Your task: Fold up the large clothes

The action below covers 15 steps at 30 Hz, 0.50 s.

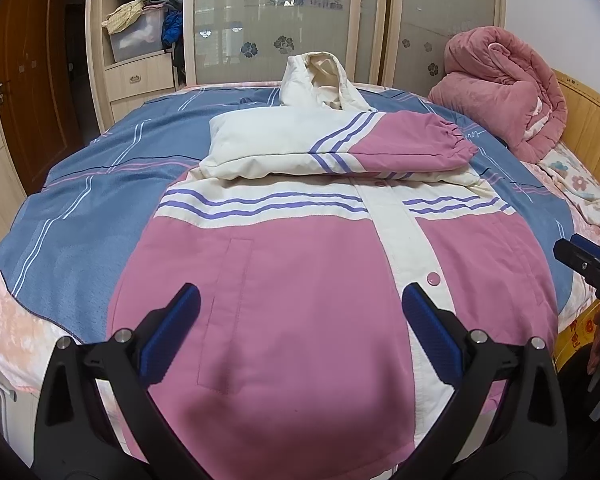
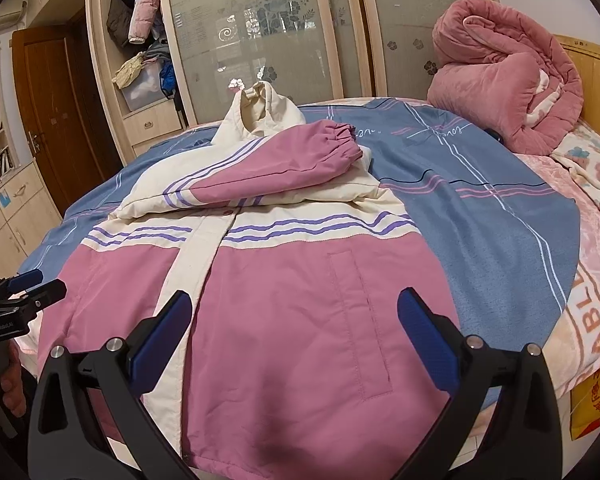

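A pink and cream hooded jacket [image 1: 292, 272] lies front-up on the bed, also seen in the right wrist view [image 2: 284, 280]. Its sleeves [image 1: 340, 144] are folded across the chest, and the hood [image 1: 320, 80] stands up at the far end. My left gripper [image 1: 300, 300] is open and empty, hovering over the jacket's lower left half. My right gripper [image 2: 294, 308] is open and empty over the jacket's lower right half, near the pocket seam [image 2: 360, 320]. The right gripper also shows at the right edge of the left wrist view [image 1: 588, 264]; the left gripper shows at the left edge of the right wrist view [image 2: 24, 292].
A blue striped sheet [image 1: 92, 208] covers the bed. A rolled pink quilt [image 2: 508, 84] sits at the far right by the wooden headboard [image 2: 596, 80]. A wardrobe with glass doors [image 1: 276, 12] stands behind. A yellow bag [image 2: 596, 396] is at the bed's near right edge.
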{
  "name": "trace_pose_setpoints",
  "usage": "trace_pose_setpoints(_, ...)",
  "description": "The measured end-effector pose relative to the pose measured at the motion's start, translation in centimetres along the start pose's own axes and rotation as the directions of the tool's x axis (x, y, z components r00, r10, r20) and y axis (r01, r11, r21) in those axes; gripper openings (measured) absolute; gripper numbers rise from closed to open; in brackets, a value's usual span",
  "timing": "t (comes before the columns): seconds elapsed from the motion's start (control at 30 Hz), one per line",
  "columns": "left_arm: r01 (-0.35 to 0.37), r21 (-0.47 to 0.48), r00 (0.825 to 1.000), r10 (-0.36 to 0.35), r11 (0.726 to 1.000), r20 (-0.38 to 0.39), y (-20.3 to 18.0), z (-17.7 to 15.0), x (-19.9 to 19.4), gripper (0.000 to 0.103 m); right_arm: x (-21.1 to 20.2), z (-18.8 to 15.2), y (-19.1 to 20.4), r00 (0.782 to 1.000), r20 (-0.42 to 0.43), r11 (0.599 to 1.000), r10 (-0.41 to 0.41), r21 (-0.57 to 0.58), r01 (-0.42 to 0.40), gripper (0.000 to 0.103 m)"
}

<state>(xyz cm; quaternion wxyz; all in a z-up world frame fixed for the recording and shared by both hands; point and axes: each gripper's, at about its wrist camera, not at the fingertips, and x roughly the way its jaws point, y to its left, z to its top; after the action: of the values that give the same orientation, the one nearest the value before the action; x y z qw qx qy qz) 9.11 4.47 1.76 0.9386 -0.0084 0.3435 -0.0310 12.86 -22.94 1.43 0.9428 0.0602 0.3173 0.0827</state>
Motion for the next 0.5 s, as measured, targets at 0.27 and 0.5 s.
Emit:
trace_pose_setpoints(0.27,0.006,0.001,1.0,-0.006,1.0,-0.002,0.06,0.12,0.04,0.101,0.33,-0.08,0.43,1.0,-0.005,1.0,0.005,-0.013,-0.005,0.102)
trace_pose_setpoints(0.5,0.015,0.001,1.0,-0.015,1.0,-0.009,0.09,0.11,0.19,0.101,0.62,0.02,0.9,1.0,-0.014,1.0,0.012,-0.017,-0.012,0.102)
